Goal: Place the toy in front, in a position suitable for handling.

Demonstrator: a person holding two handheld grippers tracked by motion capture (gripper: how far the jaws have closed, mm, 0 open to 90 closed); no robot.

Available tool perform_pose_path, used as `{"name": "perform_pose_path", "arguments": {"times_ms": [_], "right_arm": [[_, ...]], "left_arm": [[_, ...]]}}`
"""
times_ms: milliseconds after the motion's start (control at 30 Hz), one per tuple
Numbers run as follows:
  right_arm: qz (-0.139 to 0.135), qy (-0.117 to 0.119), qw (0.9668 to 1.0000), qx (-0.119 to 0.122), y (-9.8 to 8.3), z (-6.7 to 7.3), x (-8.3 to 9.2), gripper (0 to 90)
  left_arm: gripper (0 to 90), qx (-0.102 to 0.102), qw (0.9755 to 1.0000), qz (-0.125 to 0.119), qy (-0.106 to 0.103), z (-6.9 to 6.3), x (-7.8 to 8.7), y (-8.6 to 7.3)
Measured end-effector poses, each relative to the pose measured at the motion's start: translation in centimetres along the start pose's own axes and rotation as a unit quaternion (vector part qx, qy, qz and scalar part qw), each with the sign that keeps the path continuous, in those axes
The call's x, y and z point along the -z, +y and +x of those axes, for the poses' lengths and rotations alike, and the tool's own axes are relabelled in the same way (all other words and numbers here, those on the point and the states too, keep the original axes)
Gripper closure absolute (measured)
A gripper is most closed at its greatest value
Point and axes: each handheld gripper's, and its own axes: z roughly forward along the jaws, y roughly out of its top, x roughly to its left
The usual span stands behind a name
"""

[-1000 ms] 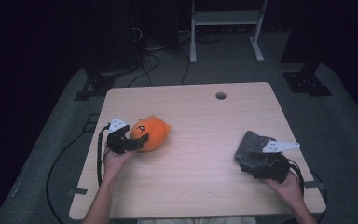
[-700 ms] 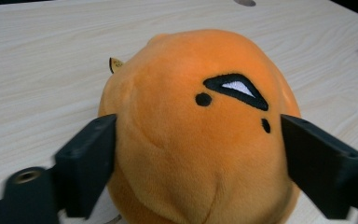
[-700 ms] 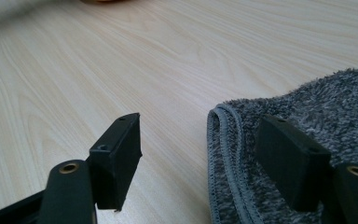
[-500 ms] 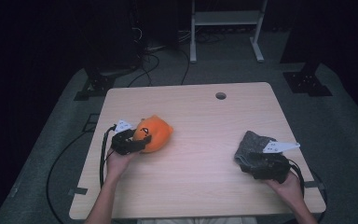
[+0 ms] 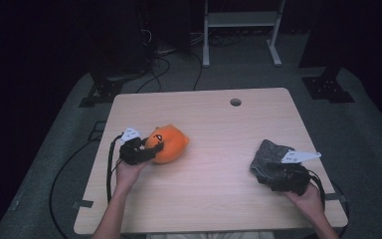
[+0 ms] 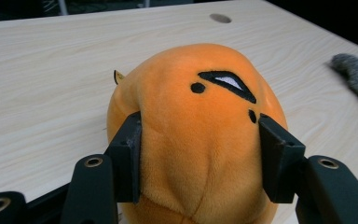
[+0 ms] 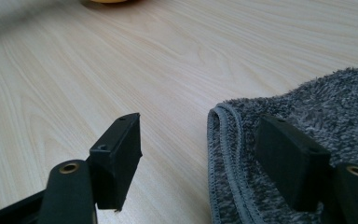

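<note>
Item one, left of the high frame: my left gripper [image 5: 146,151], jaws just closed in onto the orange plush toy [image 5: 168,143], pads pressed into its flanks below the stitched eye, the fabric bulging between them in the left gripper view [image 6: 200,140]. The toy sits on the wooden table [image 5: 214,194], left of centre. Handling, as I judge it: light, soft, very squashy, not fragile, plush pile fairly grippy; take it across the thick of the body, as now, since an ear or an edge would likely slip out. Item two, lower right of the frame: my right gripper [image 5: 278,175], jaws standing wide, one pad over bare wood, the other over the grey towel [image 7: 307,121], whose hemmed edge lies between them. Towel: limp, light, best pinched at that hem.
</note>
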Motion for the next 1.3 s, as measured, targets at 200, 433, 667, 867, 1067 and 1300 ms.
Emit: {"name": "perform_pose_path", "arguments": {"times_ms": [200, 433, 667, 867, 1067, 1300], "right_arm": [[0.000, -0.002, 1.0000, -0.001, 0.0, 0.0, 0.0, 30.1], [-0.003, -0.005, 1.0000, -0.003, 0.0, 0.0, 0.1, 30.1], [-0.009, -0.014, 0.9998, -0.011, 0.5, -0.9, 0.1, 30.1], [-0.022, -0.043, 0.9987, -0.018, 2.4, -2.4, 0.0, 31.1], [0.008, -0.080, 0.9962, -0.032, 3.5, -4.5, -1.5, 32.6], [0.057, -0.114, 0.9901, -0.059, 2.9, -6.2, -3.2, 36.4]], "left_arm": [[43.3, -0.001, 0.9997, -0.014, -0.018, -0.9, 0.0, 0.3], [43.2, -0.015, 0.9986, -0.020, -0.047, -2.8, -0.3, 0.6], [43.1, -0.039, 0.9959, -0.013, -0.081, -5.6, -1.2, 0.0], [42.9, -0.060, 0.9929, -0.006, -0.103, -7.6, -1.7, -0.5], [42.7, -0.071, 0.9899, 0.006, -0.123, -9.1, -2.5, -1.1], [42.0, -0.086, 0.9845, 0.008, -0.152, -10.8, -3.0, -1.5]]}}
